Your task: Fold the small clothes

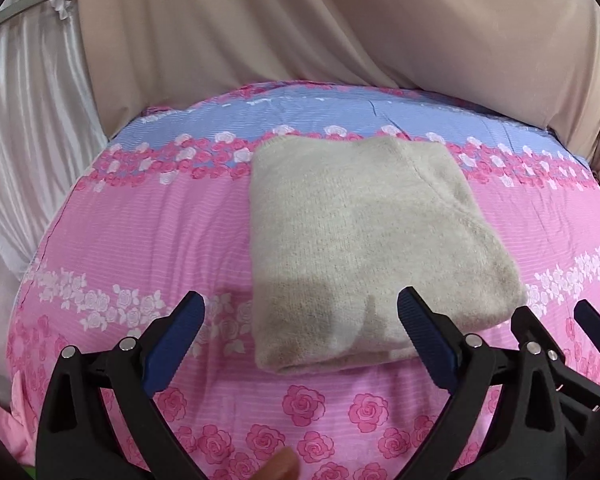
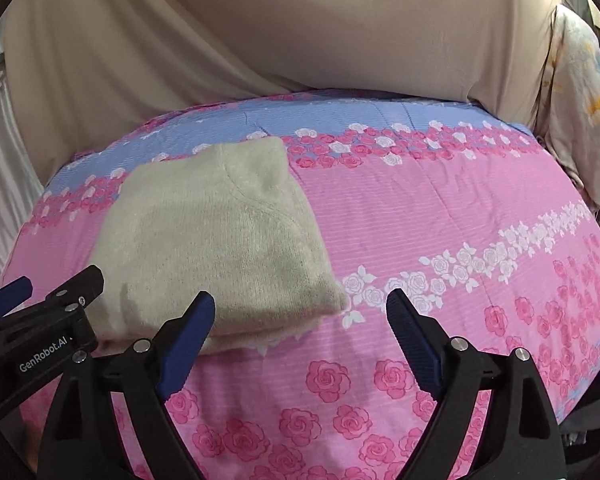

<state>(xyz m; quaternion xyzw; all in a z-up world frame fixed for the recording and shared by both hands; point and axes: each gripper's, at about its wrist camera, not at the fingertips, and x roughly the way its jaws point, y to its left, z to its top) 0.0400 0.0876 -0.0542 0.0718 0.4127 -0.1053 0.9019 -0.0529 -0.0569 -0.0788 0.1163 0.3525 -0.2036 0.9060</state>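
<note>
A bed covered by a pink sheet point(image 1: 148, 232) with rose bands and a blue stripe along its far side fills both views; behind it hangs a beige cloth point(image 1: 300, 28), with shiny white fabric point(image 1: 24, 100) at the left. A beige knitted garment point(image 1: 360, 240) lies folded into a thick rectangle on the sheet, its layered edge toward the cameras.

The left gripper point(image 1: 300, 320) hangs just above the near edge of the garment with its blue-padded fingers point(image 1: 176, 344) spread wide and holding nothing; the right-hand finger stands over the garment's near edge, the left-hand one over bare sheet. The right gripper point(image 2: 300, 320) is beside it, fingers point(image 2: 414, 344) equally wide apart and empty, the left-hand finger over the garment's near right corner and the other over the sheet. Each gripper shows at the edge of the other's view.
</note>
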